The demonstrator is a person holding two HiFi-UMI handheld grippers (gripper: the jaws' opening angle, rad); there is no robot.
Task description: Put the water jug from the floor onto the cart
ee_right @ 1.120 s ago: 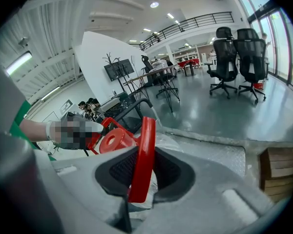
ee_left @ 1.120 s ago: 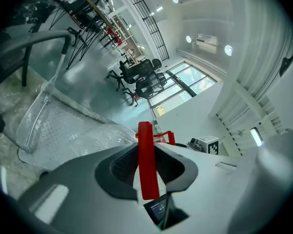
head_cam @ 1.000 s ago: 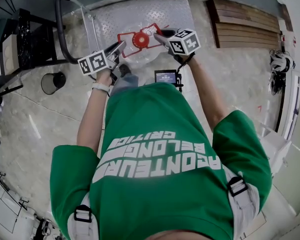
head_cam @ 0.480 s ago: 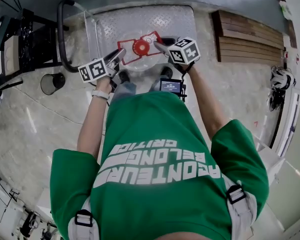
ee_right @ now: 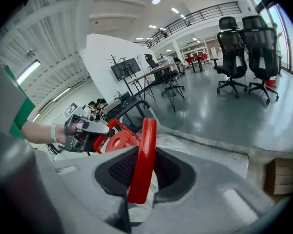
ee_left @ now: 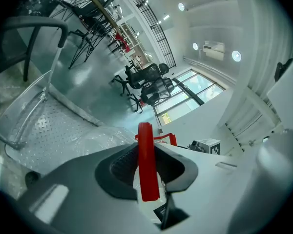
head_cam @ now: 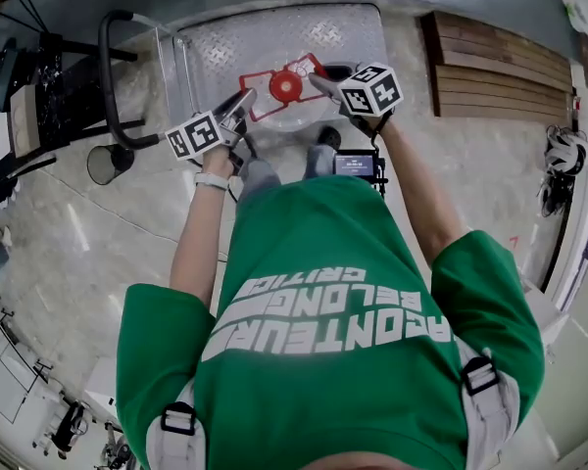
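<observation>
The water jug [head_cam: 296, 117] is clear plastic with a red cap [head_cam: 285, 86] and a red carrying handle. In the head view it overlaps the near edge of the cart's metal deck [head_cam: 225, 52]; whether it rests there I cannot tell. My left gripper [head_cam: 245, 103] is shut on the handle's left side, where a red strip [ee_left: 145, 165] stands between its jaws. On the right side my right gripper [head_cam: 320, 78] is shut on the red handle [ee_right: 142, 155]. The right gripper view also shows the cap [ee_right: 120, 141] and the left gripper [ee_right: 83, 130].
The cart's black push handle [head_cam: 108, 76] rises at its left end. A black rack [head_cam: 39, 96] and a small dark bin [head_cam: 106, 163] stand to the left. A wooden pallet [head_cam: 500, 57] lies right of the cart. Office chairs [ee_right: 244, 43] stand on the far floor.
The person has stepped toward the cart. Both grippers have carried the jug with them, and it now sits nearer the deck's edge in the head view. Both grips look unchanged.
</observation>
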